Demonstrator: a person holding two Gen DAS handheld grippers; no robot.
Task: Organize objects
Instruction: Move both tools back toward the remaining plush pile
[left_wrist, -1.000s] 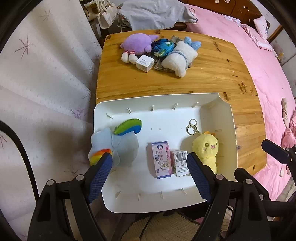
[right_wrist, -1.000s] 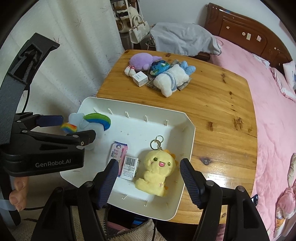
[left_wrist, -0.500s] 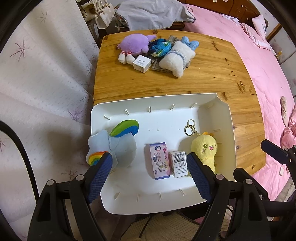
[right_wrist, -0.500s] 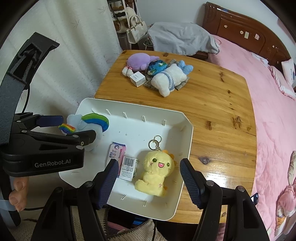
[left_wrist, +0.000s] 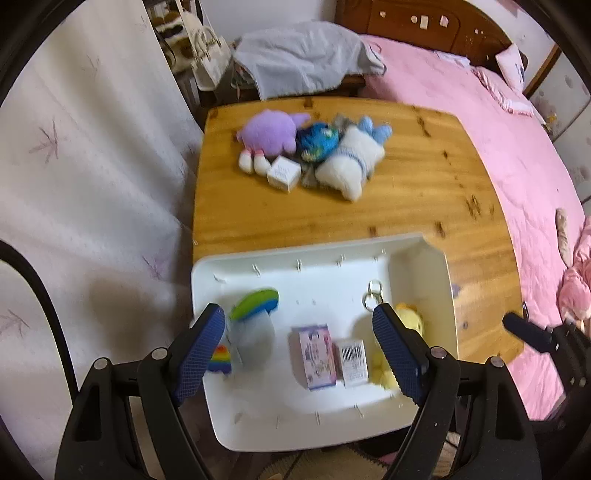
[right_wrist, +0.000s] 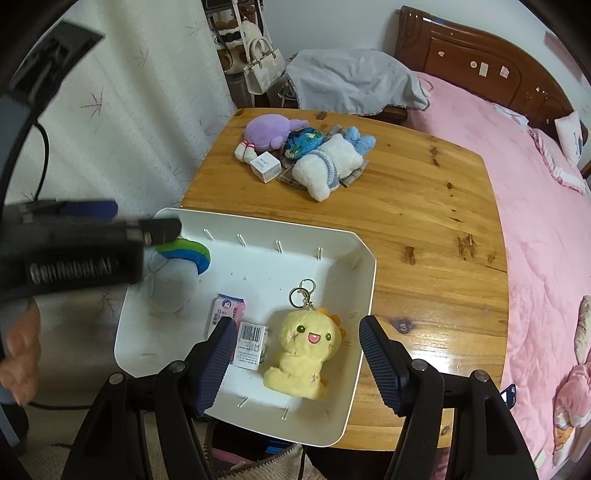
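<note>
Lifted and tipped back since a second ago, the left claw (left_wrist: 299, 350) now sees more of the far worktop (left_wrist: 406, 206) and the bed (left_wrist: 461, 110), and its picture is blurred; the right claw (right_wrist: 297, 350) has kept its place. Both claws hang released above the white tray (right_wrist: 364, 295), each with its jaws apart and nothing between the pads.

The tray sits at the near edge of the worktop, with its near-left corner overhanging that edge. Inside the tray, the yellow plush toy (right_wrist: 304, 354) with a key ring (right_wrist: 303, 291) sits toward the right wall, below the right claw. Just left of it in the tray lies a small white box (right_wrist: 251, 345) with a barcode, and touching that box on its left is a pink packet (right_wrist: 227, 310). At the tray's left end lies a pale plush with a rainbow (right_wrist: 184, 262), partly over the tray's left rim in the left wrist view.

Well beyond the tray, at the far side of the worktop, a cluster lies together: a purple plush (right_wrist: 269, 129), a blue patterned pouch (right_wrist: 304, 142), a white and blue plush (right_wrist: 332, 162) on a checked cloth (right_wrist: 351, 179), and a small white carton (right_wrist: 265, 166) in front of the purple plush.
</note>
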